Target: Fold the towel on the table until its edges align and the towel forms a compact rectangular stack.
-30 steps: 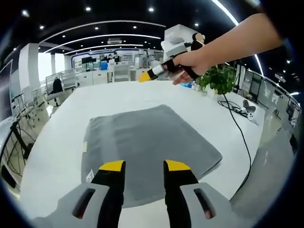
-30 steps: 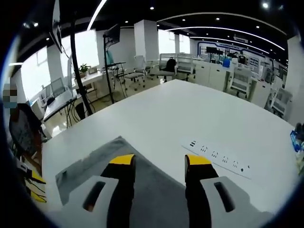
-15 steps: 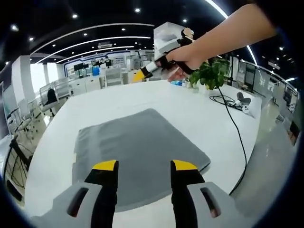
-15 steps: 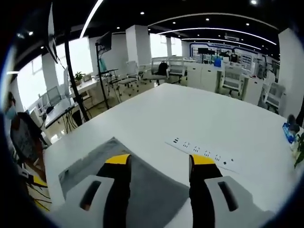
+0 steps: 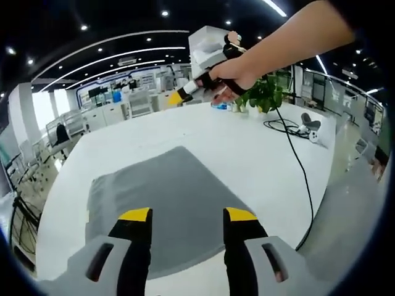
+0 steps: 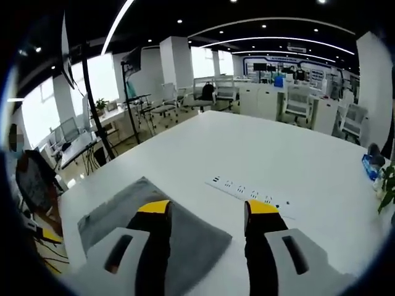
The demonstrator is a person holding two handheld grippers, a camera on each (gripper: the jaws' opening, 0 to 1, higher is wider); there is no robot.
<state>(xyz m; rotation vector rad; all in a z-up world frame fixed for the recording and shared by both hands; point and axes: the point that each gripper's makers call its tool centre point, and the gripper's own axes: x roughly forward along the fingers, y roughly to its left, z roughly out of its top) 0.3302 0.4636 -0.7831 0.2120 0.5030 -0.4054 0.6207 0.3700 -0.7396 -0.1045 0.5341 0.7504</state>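
Note:
A grey towel [image 5: 157, 200] lies folded flat as a rectangle on the white table [image 5: 247, 148], in the left gripper view. My left gripper [image 5: 188, 216] hovers open over its near edge, nothing between the jaws. The right gripper [image 5: 185, 95] is held up in a hand above the table's far side, its yellow tip pointing left. In the right gripper view the towel [image 6: 123, 213] lies at the lower left of the table [image 6: 265, 160], and my right gripper [image 6: 208, 208] stands open above the towel's corner, holding nothing.
A white power strip [image 6: 247, 190] lies on the table beyond the towel. A potted plant [image 5: 265, 92] and a black cable [image 5: 296, 160] sit at the table's far right. Office chairs and desks [image 6: 216, 92] surround the table. A person [image 6: 24, 179] is at the left edge.
Both cameras have drawn back and up from the towel. In the left gripper view the towel sits lower left; in the right gripper view more bare table shows. The towel itself has not moved.

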